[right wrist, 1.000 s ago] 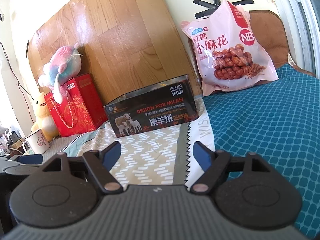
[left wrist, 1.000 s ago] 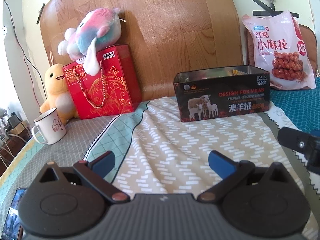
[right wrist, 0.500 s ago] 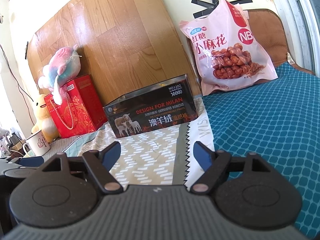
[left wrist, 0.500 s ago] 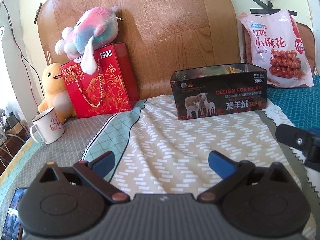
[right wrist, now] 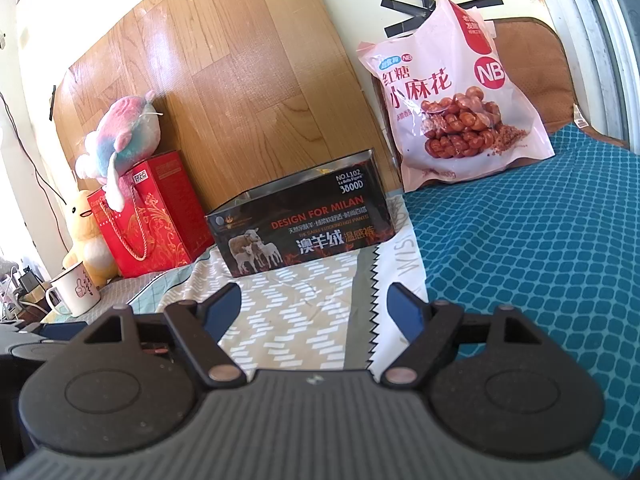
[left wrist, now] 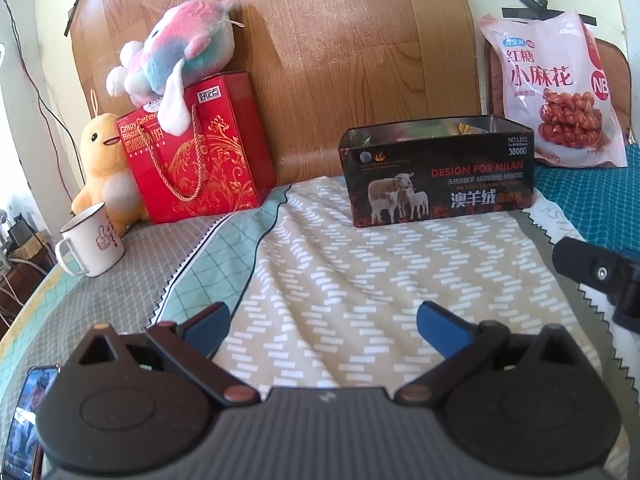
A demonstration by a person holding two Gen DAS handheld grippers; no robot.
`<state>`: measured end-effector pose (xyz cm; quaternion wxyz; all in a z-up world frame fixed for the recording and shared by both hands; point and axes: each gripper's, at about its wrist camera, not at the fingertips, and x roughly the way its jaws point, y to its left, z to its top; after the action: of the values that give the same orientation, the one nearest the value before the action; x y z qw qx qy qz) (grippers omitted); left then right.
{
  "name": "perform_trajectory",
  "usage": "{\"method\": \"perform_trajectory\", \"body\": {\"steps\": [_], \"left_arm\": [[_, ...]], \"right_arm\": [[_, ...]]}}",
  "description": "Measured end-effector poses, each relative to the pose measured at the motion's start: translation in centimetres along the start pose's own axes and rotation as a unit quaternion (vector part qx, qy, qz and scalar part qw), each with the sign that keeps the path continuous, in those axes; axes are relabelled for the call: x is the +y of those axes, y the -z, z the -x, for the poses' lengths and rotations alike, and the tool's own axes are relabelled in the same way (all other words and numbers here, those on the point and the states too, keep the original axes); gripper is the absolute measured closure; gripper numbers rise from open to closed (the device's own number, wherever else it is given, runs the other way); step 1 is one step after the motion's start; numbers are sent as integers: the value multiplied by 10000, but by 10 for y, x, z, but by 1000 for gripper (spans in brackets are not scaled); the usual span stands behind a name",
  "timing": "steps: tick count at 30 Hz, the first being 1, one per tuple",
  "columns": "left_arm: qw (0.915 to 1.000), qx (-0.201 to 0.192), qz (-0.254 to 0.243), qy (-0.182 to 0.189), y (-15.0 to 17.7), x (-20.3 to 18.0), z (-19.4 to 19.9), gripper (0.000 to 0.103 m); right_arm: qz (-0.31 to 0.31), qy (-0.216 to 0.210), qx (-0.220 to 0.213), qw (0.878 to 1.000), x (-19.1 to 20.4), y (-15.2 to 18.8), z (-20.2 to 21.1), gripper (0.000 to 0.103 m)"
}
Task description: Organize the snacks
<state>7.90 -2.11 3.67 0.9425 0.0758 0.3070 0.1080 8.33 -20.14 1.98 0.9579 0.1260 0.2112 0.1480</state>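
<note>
Hovering low over the patterned cloth, the left claw has its blue fingertips spread wide with nothing between them. The right claw is likewise wide open and empty, held above the zigzag edge where the beige cloth meets the teal cover. Ahead of both stands the black tin, lidless and upright on the far end of the cloth, its printed side with three sheep facing the cameras; a bit of wrapped content shows above its rim at the right end, too small to identify. To the tin's right, well apart from either claw, the pink snack bag leans upright against the wall and a brown cushion, its base resting on the teal cover. To the tin's left, a red gift bag stands against the wooden board, with a pastel plush lying on top of it. A yellow duck plush sits just beside the gift bag, and a white mug stands in front of the duck. In the left view the tip of the right claw enters at the right edge, and a phone lies at the lower left corner.
</note>
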Motion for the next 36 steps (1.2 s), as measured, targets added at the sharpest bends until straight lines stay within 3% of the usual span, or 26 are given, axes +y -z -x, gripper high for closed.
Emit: {"method": "perform_trajectory", "body": {"steps": [11,26,36], "left_arm": [[9997,239,41,-83,0,1,-5,0],[9991,219,146,-335,-2,5,-5,0],[9996,231,136,-46,-4,1,1,0]], "right_arm": [[-2,-7,2,10000,0,0,0,21],[-17,6,-5,10000,0,0,1,21],[-20,0,-3,10000,0,-1,0,21]]}}
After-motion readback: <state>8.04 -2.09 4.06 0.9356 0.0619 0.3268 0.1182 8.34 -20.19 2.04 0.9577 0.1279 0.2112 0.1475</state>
